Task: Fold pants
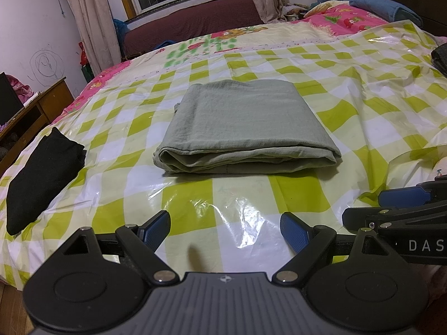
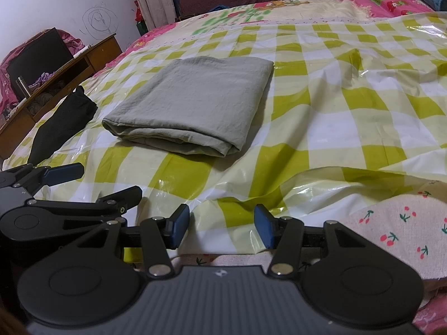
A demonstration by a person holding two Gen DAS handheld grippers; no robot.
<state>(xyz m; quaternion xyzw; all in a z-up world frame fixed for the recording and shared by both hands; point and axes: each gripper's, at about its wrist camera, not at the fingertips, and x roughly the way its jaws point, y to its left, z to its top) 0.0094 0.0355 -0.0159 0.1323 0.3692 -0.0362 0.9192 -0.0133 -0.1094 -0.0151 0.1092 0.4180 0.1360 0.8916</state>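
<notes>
The grey-green pants (image 1: 245, 128) lie folded into a flat rectangle on the checked plastic sheet (image 1: 363, 117) in the middle of the bed. In the right wrist view the pants (image 2: 190, 103) sit left of centre. My left gripper (image 1: 226, 229) hovers open over the sheet, short of the pants' near edge, with nothing between its blue pads. My right gripper (image 2: 222, 224) is also open and empty, at the bed's near edge. The two grippers sit side by side: the right gripper (image 1: 371, 206) shows at the right in the left view, the left gripper (image 2: 103, 184) at the left in the right view.
A folded black garment (image 1: 42, 178) lies on the sheet's left side. A wooden desk (image 2: 92, 55) stands left of the bed. Cherry-print cloth (image 2: 396, 223) covers the near right corner. Dark clothing (image 1: 440, 58) rests at the far right, and blue pillows (image 1: 385, 5) lie at the back.
</notes>
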